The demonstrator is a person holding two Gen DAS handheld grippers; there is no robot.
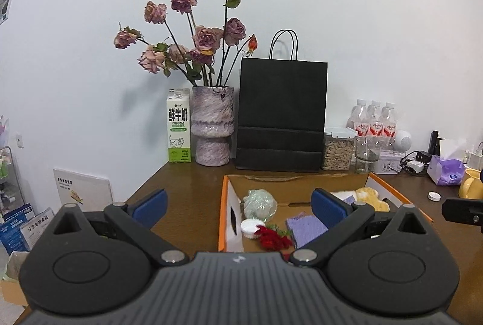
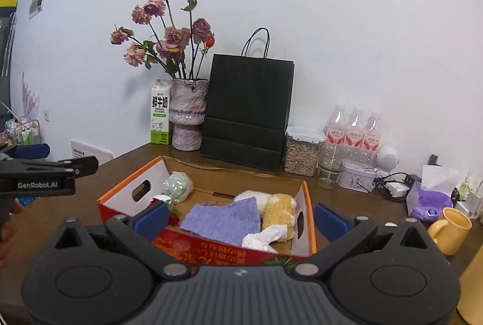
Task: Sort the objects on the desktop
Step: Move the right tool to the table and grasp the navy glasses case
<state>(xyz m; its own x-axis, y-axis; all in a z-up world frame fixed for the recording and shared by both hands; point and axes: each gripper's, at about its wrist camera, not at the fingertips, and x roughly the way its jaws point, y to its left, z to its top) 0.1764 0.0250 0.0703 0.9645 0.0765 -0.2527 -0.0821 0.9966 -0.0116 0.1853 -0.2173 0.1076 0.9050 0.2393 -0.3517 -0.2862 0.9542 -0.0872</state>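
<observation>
You are holding both grippers, left (image 1: 238, 205) and right (image 2: 240, 218), wide open and empty over the box's (image 2: 308, 201) six o'clock rim.

The milk carton (image 1: 179, 125) beside the vase carries large black characters "鲜牛奶" with a small "FRESH MILK" line under them; the finer print below is too small to read. In the right wrist view the left claw (image 2: 45, 171) bears white lettering "GenRobot.AI" on its black side. The three bottles (image 2: 353, 130) at the back of the bench have red labels with white characters, too blurred to read. The box (image 2: 211, 249) shows gold characters on its red near wall, upside down and unreadable. A blue package (image 1: 36, 227) on the floor reads "全价宠物食品".
</observation>
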